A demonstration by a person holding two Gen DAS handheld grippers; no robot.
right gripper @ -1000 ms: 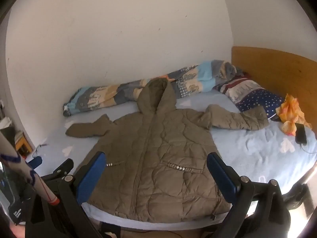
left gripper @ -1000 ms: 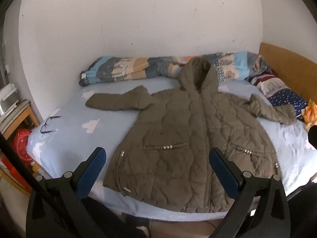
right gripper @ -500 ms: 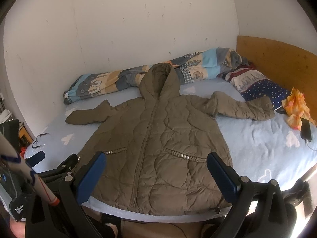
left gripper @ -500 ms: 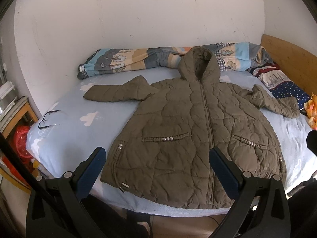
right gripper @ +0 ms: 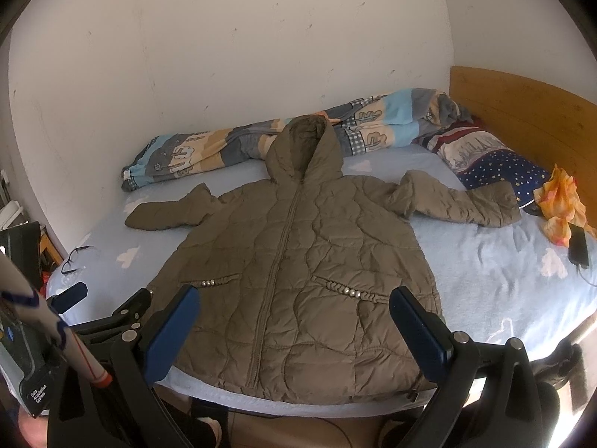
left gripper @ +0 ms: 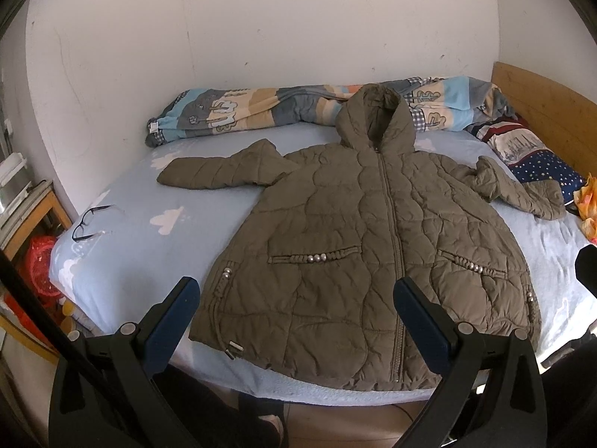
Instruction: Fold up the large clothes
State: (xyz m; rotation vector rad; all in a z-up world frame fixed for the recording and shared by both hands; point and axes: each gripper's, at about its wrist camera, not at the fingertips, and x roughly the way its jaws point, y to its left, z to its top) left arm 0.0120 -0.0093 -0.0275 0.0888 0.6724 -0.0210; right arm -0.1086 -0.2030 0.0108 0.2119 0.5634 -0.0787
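An olive quilted hooded jacket (left gripper: 358,239) lies flat, front up and zipped, on a light blue bed sheet (left gripper: 149,231), with both sleeves spread sideways and the hood toward the wall. It also shows in the right wrist view (right gripper: 298,276). My left gripper (left gripper: 296,306) is open and empty, held above the jacket's hem at the bed's near edge. My right gripper (right gripper: 293,315) is open and empty, also above the hem. The left gripper's fingers (right gripper: 71,295) show at the left of the right wrist view.
A rolled patterned duvet (left gripper: 261,112) lies along the wall. A starry pillow (right gripper: 500,164) and an orange cloth (right gripper: 559,201) sit by the wooden headboard (right gripper: 522,104), with a phone (right gripper: 578,246) beside them. Glasses (left gripper: 89,220) lie on the sheet's left. A red basket (left gripper: 41,261) stands beside the bed.
Both grippers have moved closer to the bed and tilted down slightly, so the jacket looks larger and lower in both views. The jacket has not moved.
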